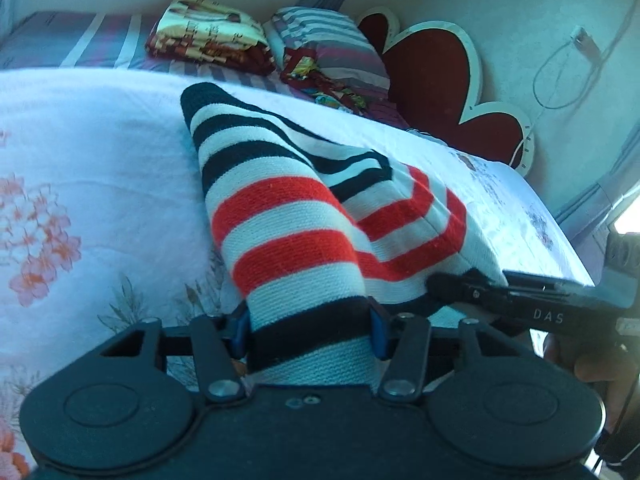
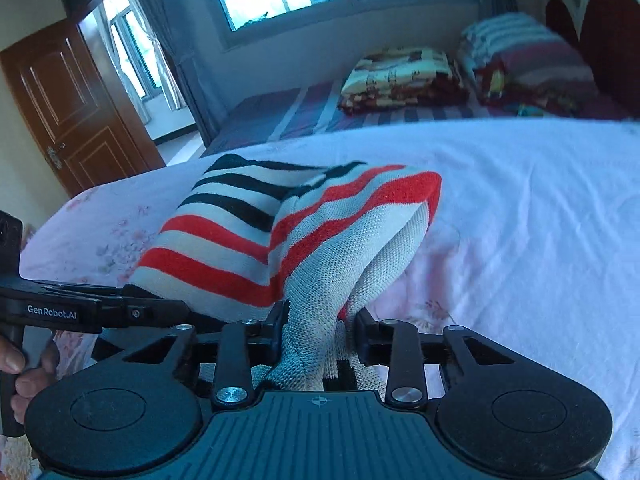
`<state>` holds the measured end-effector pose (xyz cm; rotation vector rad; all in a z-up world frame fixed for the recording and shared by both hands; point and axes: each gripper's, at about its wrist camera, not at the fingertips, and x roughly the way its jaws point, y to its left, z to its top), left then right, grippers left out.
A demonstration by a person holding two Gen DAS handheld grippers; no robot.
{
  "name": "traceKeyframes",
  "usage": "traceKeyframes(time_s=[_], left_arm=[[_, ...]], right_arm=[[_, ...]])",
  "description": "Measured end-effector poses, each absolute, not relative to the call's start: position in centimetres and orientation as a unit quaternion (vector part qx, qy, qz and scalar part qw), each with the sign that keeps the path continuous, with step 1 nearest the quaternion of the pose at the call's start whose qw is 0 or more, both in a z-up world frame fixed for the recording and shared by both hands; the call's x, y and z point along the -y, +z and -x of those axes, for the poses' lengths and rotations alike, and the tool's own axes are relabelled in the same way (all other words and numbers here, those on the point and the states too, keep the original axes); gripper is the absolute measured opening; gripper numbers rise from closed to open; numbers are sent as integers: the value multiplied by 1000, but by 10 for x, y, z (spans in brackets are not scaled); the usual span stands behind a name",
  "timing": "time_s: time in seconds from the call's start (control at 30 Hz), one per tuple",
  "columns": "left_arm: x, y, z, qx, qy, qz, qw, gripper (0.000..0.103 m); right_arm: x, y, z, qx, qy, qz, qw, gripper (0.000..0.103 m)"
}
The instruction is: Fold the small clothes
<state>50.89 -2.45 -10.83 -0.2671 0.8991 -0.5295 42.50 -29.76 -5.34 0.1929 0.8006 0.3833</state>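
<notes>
I see both grippers clamped on the striped garment (image 1: 280, 216): left gripper (image 1: 308, 330) pinches its near hem, right gripper (image 2: 320, 334) bunched knit; only the right view shows the door (image 2: 72, 100).

**Hidden / cut off**

Striped sweater (image 1: 280, 216): near hem hidden behind left gripper (image 1: 308, 330) body; its underside unseen. Right gripper (image 2: 320, 332): fabric bunched between jaws, edge not readable. Hand (image 2: 24, 372) cut by frame edge. Folded blankets (image 2: 404, 76) blurred.

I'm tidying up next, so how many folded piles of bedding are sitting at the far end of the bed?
2. A patterned cream-and-red blanket lies nearer the window; a striped pile sits beside it against the red headboard. More may be hidden behind the lifted striped garment.
</notes>
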Motion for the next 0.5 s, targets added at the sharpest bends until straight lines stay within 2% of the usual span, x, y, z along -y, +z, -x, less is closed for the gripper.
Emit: traceKeyframes(time_s=[0.5], left_arm=[[-53, -59, -449, -388, -225, 127, 885, 51]], right_arm=[[168, -8, -390, -345, 232, -20, 909, 33]])
